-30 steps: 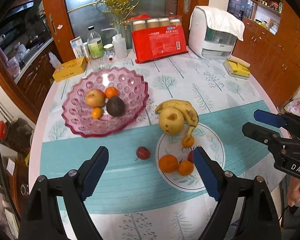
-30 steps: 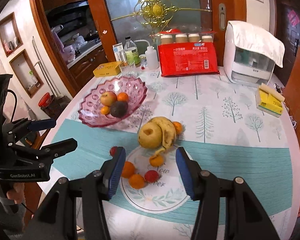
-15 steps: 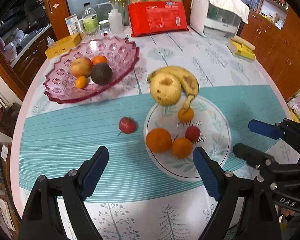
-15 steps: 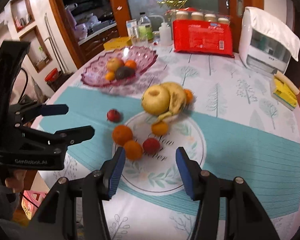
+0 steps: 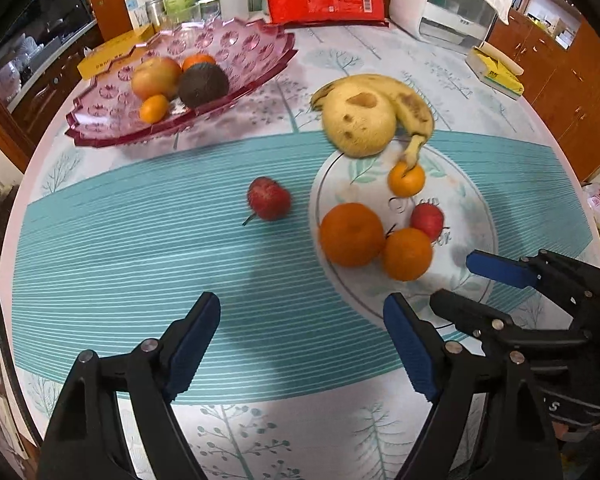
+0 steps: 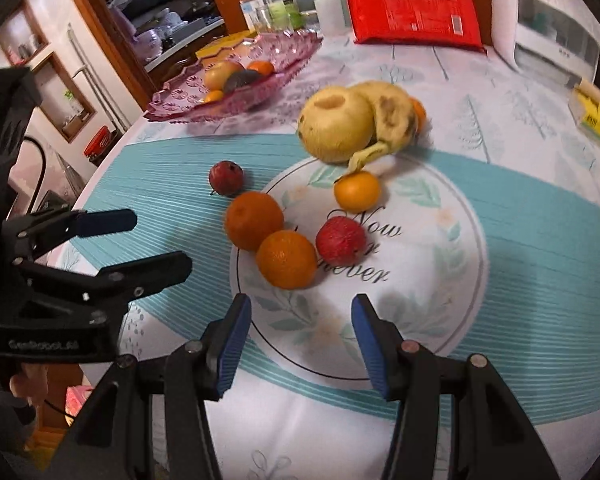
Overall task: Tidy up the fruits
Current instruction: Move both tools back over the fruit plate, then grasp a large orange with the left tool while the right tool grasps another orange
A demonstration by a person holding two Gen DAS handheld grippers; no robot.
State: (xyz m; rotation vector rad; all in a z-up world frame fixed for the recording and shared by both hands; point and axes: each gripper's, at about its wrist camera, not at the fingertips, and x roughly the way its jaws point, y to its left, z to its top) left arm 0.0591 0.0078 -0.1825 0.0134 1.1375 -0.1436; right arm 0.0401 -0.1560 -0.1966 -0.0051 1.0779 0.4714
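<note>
**Both grippers apart above the fruit**

Left gripper (image 5: 301,344) hangs low over the bench (image 5: 100,264) with its blue pads wide apart and nothing between them. Ahead of it, a little to its left, a small red fruit (image 5: 269,199) lies alone on the teal stripe of the cloth. Ahead to its right is the round printed circle (image 5: 468,208) on the cloth, and on it lie two oranges (image 5: 351,234) that touch each other, one more red fruit (image 5: 427,220) just behind them, and a small mandarin (image 5: 406,178). Farther on, a yellow pear (image 5: 359,121) leans against a spotted banana (image 5: 412,104). Far ahead to the left stands the pink glass bowl (image 5: 100,128), which holds an apple, a dark avocado and small oranges.

Right gripper (image 6: 301,344) is also spread apart and empty, just before the near edge of the circle. The nearer orange (image 6: 286,259) and the red fruit (image 6: 341,241) lie straight ahead of it, near. Printed words on the circle read "Now" and "ever" (image 6: 360,272). The body of the left gripper, seen at its left, carries the name "GenRobot.AI" (image 6: 43,345). At the far end stands a red packet (image 6: 414,12); its writing is too small to read.
</note>
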